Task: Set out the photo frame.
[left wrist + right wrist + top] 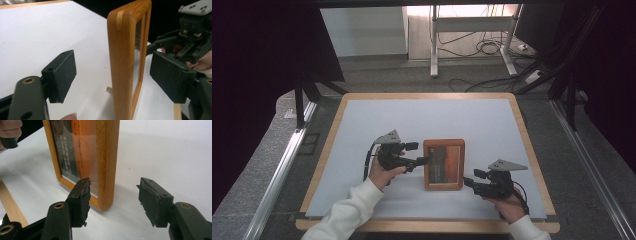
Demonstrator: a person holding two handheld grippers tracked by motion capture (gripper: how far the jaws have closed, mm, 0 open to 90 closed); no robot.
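Observation:
A wooden picture frame (443, 165) stands upright on the white mat, its orange and dark picture facing the person. My left gripper (419, 153) is at the frame's left edge. In the left gripper view its jaws (116, 75) stand wide apart on either side of the frame's side rail (122, 50), both pads clear of the wood. A small peg (109, 89) sticks out behind the frame near its base. My right gripper (471, 178) is at the lower right corner. Its open jaws (116, 200) sit just short of the frame (106, 157), touching nothing.
The white mat (377, 120) covers a tabletop with a wooden rim (532, 150). In the left gripper view the right gripper (190, 32) shows beyond the frame. A table leg (434, 45) and floor cables (484, 47) lie beyond the far edge.

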